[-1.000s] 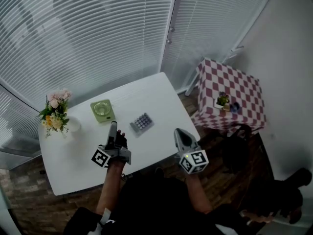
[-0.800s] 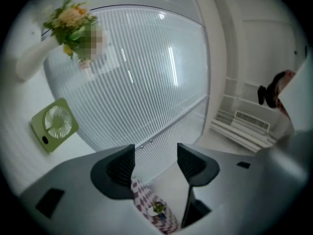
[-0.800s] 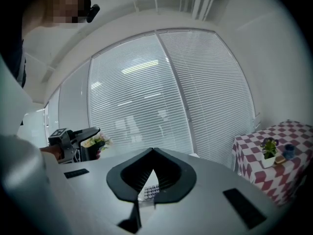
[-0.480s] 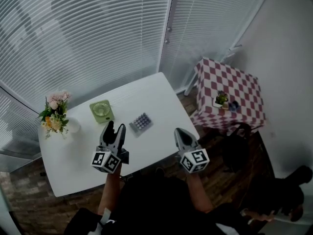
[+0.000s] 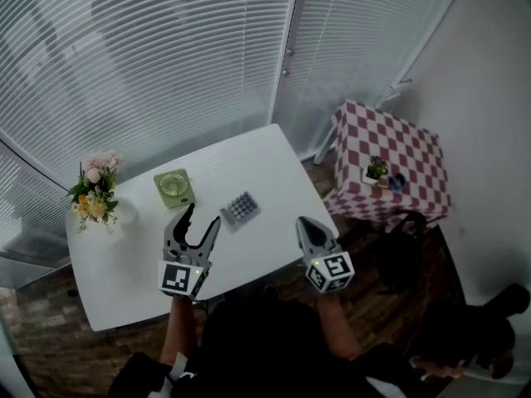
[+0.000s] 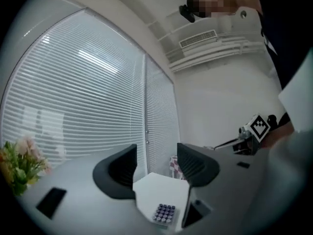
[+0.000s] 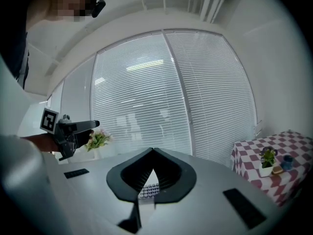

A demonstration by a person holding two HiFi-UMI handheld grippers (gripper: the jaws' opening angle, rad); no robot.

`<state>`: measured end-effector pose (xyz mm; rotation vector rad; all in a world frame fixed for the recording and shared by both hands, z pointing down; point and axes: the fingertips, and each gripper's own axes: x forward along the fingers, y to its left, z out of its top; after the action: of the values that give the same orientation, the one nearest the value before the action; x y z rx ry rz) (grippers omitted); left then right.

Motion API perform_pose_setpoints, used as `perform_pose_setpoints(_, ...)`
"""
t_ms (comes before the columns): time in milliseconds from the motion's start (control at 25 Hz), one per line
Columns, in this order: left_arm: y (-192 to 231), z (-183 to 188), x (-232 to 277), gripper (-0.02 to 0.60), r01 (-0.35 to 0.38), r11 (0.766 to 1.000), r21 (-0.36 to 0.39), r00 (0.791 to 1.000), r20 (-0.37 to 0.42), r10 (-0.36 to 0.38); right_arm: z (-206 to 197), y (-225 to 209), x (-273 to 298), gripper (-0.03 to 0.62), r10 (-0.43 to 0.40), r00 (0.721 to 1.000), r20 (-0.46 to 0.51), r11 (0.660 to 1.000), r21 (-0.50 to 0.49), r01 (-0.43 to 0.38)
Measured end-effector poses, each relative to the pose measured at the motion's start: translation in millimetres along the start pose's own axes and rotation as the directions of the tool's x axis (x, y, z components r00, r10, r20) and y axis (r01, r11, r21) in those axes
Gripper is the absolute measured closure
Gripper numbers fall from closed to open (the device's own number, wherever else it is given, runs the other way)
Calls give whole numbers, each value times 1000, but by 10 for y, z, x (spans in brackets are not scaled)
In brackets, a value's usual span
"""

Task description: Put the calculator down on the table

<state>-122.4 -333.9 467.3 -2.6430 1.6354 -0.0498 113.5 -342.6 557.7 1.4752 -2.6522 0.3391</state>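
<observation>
The calculator (image 5: 241,208), small and grey with rows of dark keys, lies flat on the white table (image 5: 265,164), touched by nothing. My left gripper (image 5: 202,220) hangs just left of and nearer than it, jaws wide open and empty. In the left gripper view the calculator (image 6: 164,213) shows low between the spread fingers (image 6: 119,174), on the table (image 6: 161,187). My right gripper (image 5: 305,225) hovers by the table's near right edge, shut with nothing in it. In the right gripper view its jaws meet at the tips (image 7: 152,149), with the calculator (image 7: 149,190) seen through the gap below.
A green desk fan (image 5: 174,186) lies left of the calculator. A vase of flowers (image 5: 95,196) stands at the table's left end. Right of the table is a checked-cloth side table (image 5: 394,160) with a small plant (image 5: 377,170). A dark bag (image 5: 402,255) sits on the floor.
The left gripper went from shut to wide open and drew back a little towards me. The calculator and the right gripper stayed where they were.
</observation>
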Motion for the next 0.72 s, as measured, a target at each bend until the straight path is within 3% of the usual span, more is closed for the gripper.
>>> perform_pose_setpoints(80,-26,16,-4,331,12,1000,26,1000,-10,-12,21,61,8,588,16,1000,-10,999,-37,-17)
perform_pose_setpoints(160,-9,21,-16,331,13,1000,1,1000,-3,-13,30,105,16,588,26,1000,-17,998,-64,-27)
perform_pose_setpoints(560,127,32,-111,341,-20,999,-30,1000,17,21,103,120,39,588,32,999,6,998,-62,-31)
perform_pose_setpoints(600,164,59,-148,395,-41,999,-29,999,33,42,94,133,40,588,35,999,5,998,-61,-34)
perform_pose_setpoints(640,202,86,-192,505,-69,997,-43,996,51,72,88,144,41,588,37,999,5,997,-61,-37)
perform_pose_setpoints(720,259,95,-242,564,-102,992,-80,992,59,107,84,152,46,588,40,999,5,997,-64,-39)
